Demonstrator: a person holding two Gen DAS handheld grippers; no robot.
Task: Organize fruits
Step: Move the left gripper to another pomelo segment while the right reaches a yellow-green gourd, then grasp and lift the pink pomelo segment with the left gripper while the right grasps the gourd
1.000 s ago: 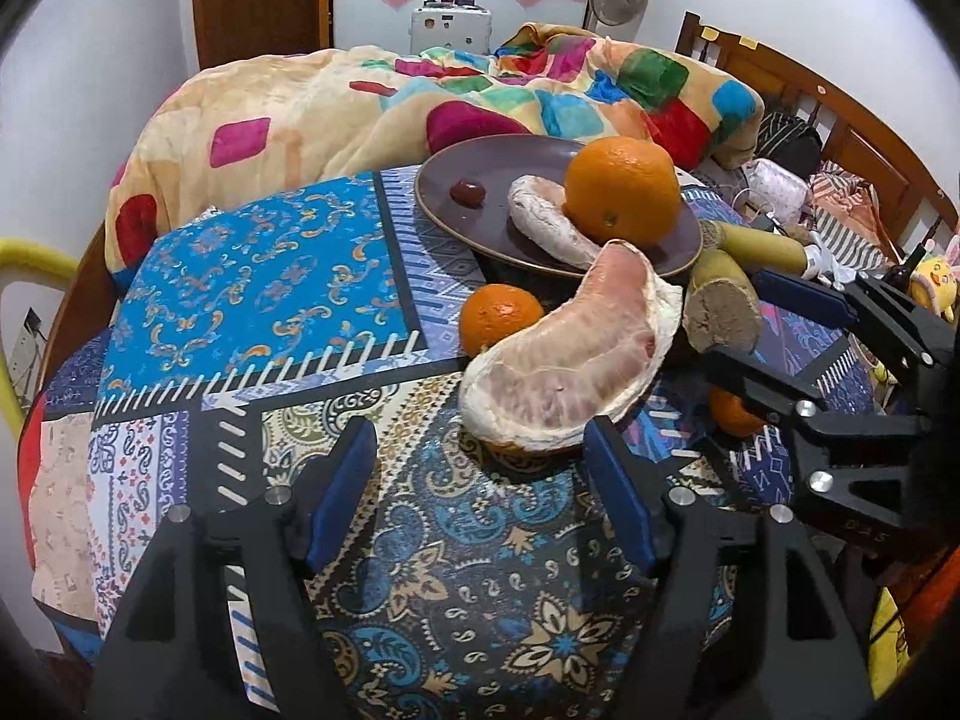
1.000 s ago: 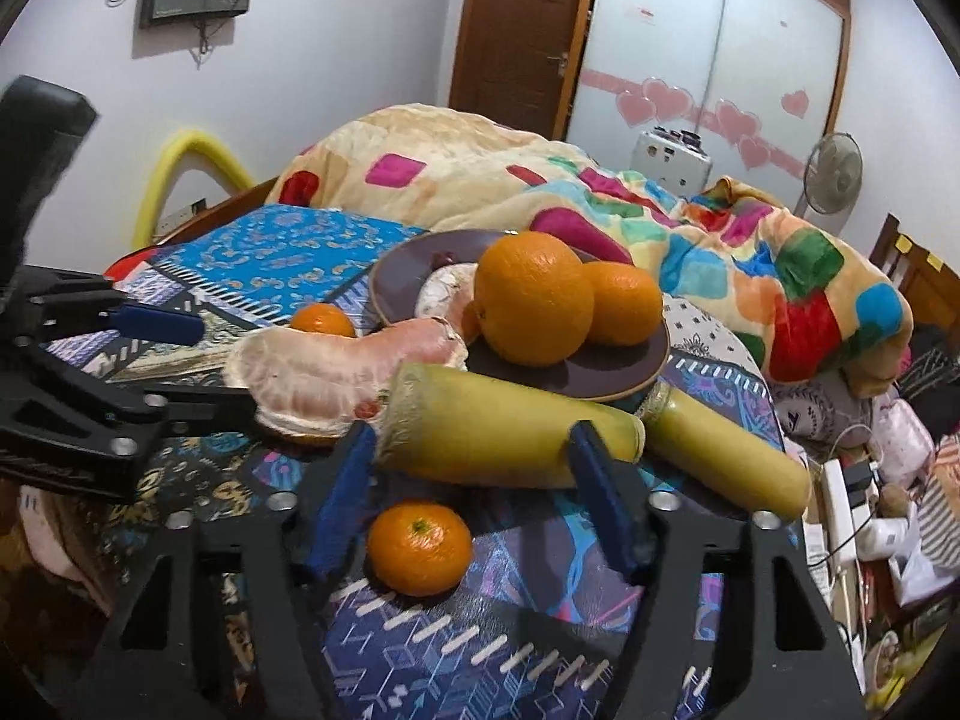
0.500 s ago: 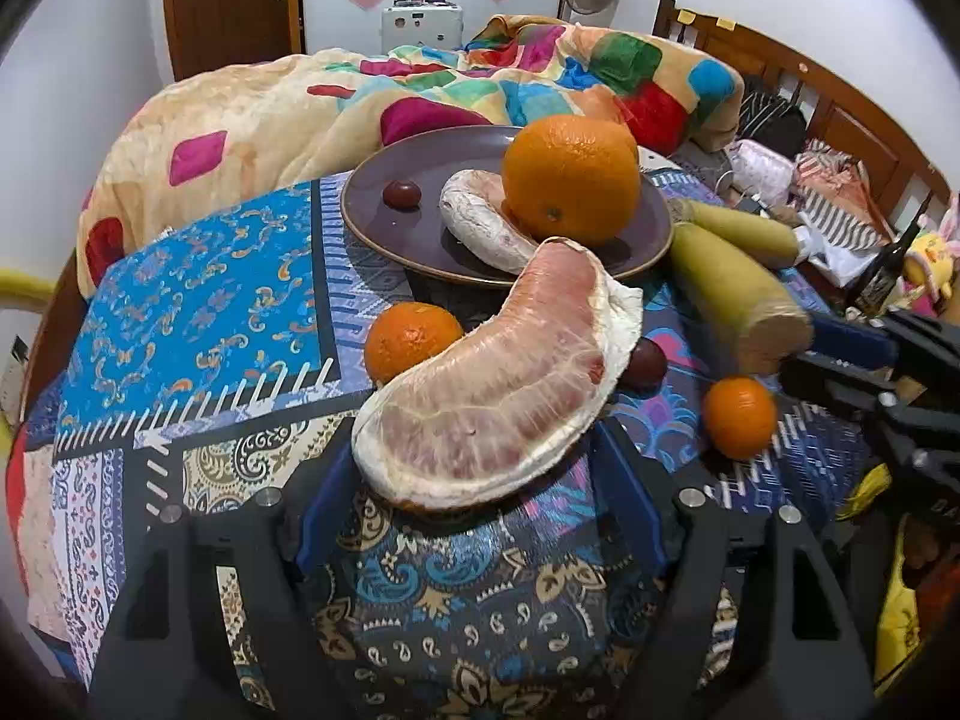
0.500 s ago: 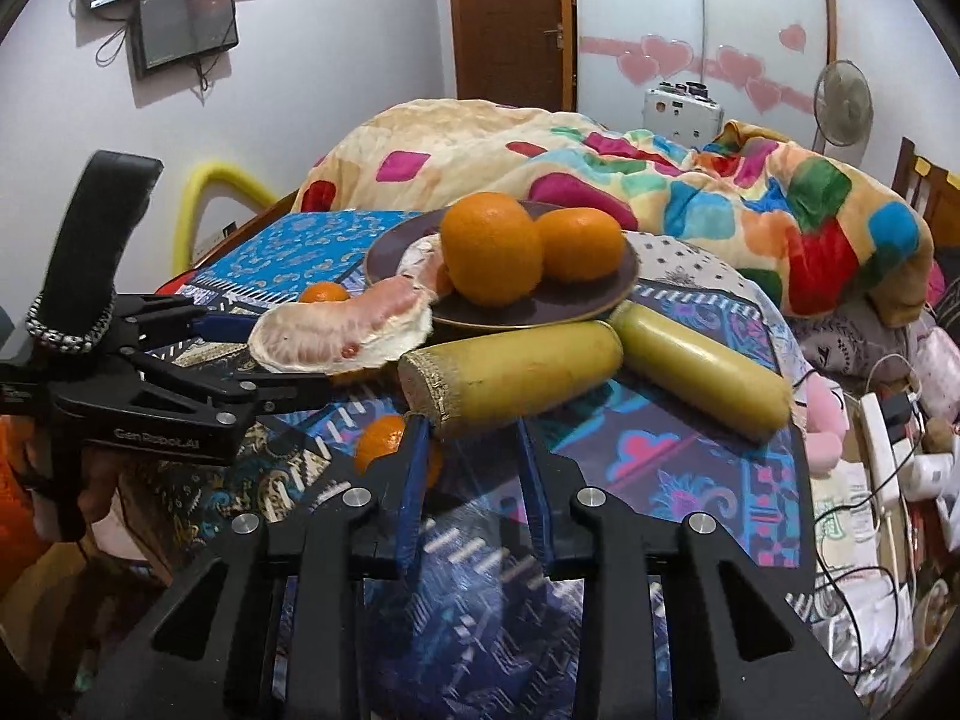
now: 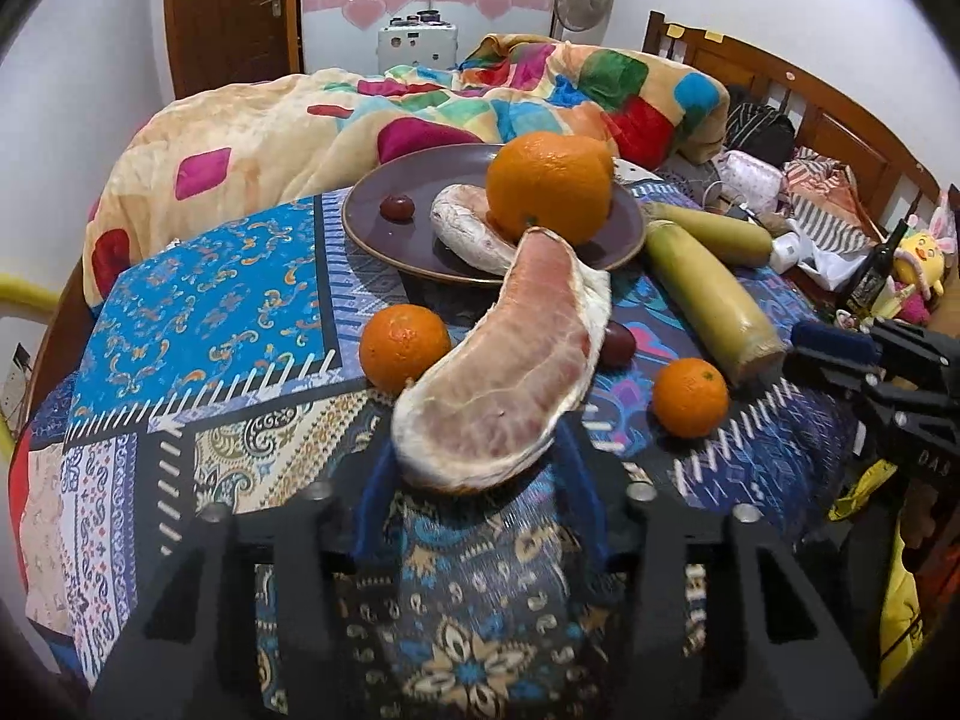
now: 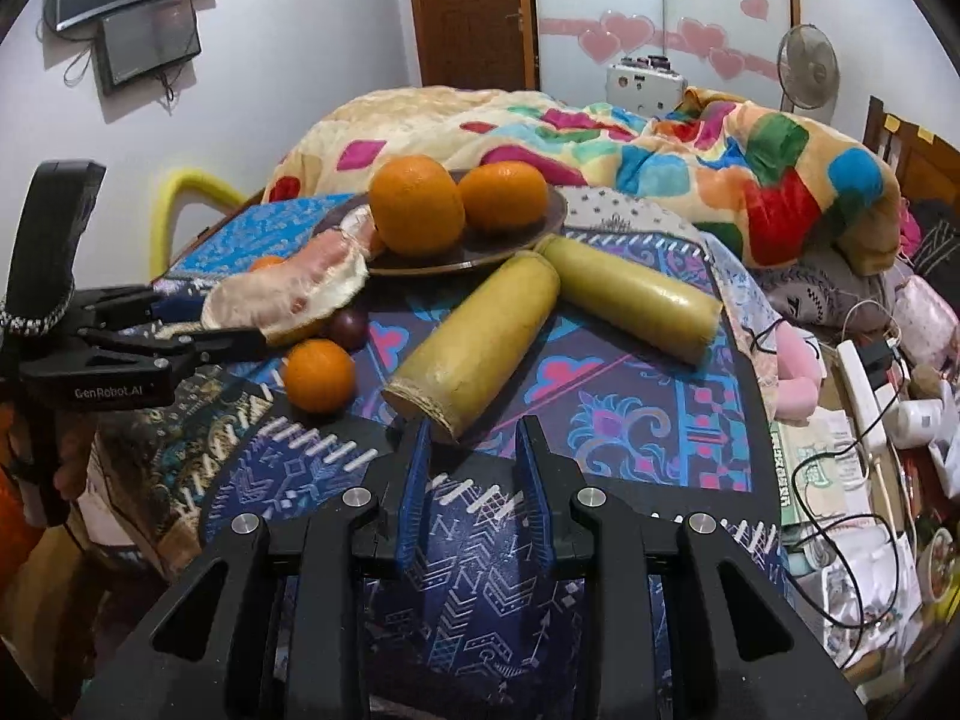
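My left gripper (image 5: 480,468) is shut on a peeled pomelo segment (image 5: 510,360) and holds it a little above the patterned cloth; it also shows in the right wrist view (image 6: 288,294). Behind it stands a brown plate (image 5: 384,234) with a large orange (image 5: 549,186), another pomelo piece (image 5: 468,234) and a small dark fruit (image 5: 398,207). Two tangerines (image 5: 403,347) (image 5: 690,397) and two sugarcane pieces (image 5: 714,306) (image 6: 636,300) lie on the cloth. My right gripper (image 6: 474,456) is open and empty, just short of the nearer cane's cut end (image 6: 420,405).
A dark round fruit (image 5: 618,345) lies beside the pomelo segment. A colourful blanket (image 5: 420,114) is heaped behind the plate. Clutter, cables and a power strip (image 6: 864,384) lie to the right of the table. The wooden bed frame (image 5: 810,102) is at the far right.
My left gripper has closed on the pomelo segment and lifted it. My right gripper has let go of the sugarcane piece, pulled back, and now stands partly open.
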